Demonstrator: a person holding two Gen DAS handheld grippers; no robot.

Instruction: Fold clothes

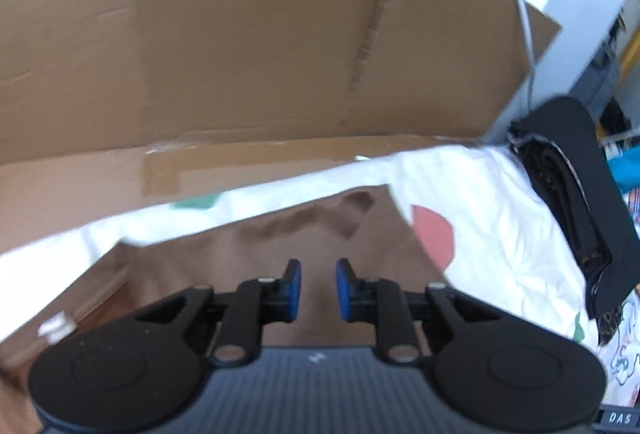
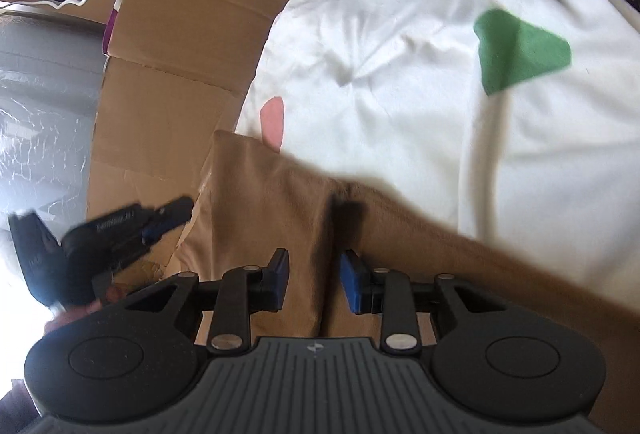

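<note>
your left gripper (image 1: 318, 290) hangs with its jaws apart and nothing between them, over the brown garment (image 1: 280, 246) spread on the white sheet (image 1: 480, 194) beside the cardboard (image 1: 240, 54). your right gripper (image 2: 314, 286) is also parted and unclenched, straddling a raised fold of that brown garment (image 2: 280, 194).

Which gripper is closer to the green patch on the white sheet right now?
Right. The right gripper faces the green patch across the brown garment. The left gripper sits farther off, over the cardboard side.
</note>
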